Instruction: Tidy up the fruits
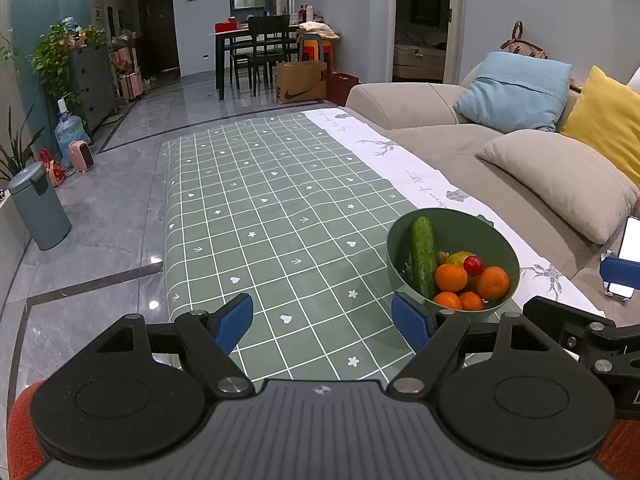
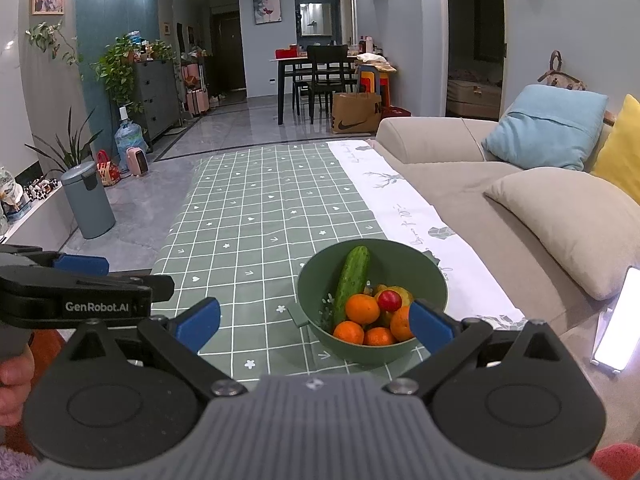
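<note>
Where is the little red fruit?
The red fruit sits on top of the oranges inside the green bowl, right of the cucumber.

Both tongs are built alike: the left tongs and right tongs have black linkage arms with silver screws, blue pads, and grey ribbed bodies; "GenRobot.AI" is printed in white.

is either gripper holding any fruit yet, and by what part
Nothing is held. The left gripper and the right gripper are both open with only tablecloth between their pads; the fruit all sits in the green bowl.
</note>
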`<action>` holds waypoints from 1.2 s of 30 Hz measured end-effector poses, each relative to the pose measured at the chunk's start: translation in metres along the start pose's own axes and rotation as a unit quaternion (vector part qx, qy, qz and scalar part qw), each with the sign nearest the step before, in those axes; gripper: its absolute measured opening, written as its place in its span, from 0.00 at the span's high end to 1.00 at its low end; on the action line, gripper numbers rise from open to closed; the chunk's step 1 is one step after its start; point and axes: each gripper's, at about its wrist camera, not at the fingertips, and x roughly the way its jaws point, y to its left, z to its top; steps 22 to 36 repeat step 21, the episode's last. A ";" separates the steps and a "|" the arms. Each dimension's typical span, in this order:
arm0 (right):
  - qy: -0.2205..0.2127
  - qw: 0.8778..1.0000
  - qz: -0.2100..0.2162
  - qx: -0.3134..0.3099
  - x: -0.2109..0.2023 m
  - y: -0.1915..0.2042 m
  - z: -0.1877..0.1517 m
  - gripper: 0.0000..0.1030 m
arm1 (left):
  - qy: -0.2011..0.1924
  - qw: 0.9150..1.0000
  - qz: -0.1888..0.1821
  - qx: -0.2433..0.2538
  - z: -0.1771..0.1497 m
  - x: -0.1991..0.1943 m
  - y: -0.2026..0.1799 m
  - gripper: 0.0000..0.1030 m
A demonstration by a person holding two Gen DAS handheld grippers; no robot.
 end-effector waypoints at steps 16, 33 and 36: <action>0.000 1.000 0.001 -0.002 -0.002 0.003 -0.003 0.06 | 0.001 1.000 0.007 0.006 0.000 0.000 -0.004 0.10; 0.001 1.000 0.001 -0.001 -0.002 0.003 -0.003 0.06 | -0.001 1.000 0.006 0.007 0.001 -0.001 -0.005 0.10; 0.001 1.000 0.001 -0.001 -0.002 0.003 -0.003 0.06 | -0.001 1.000 0.006 0.007 0.001 -0.001 -0.005 0.10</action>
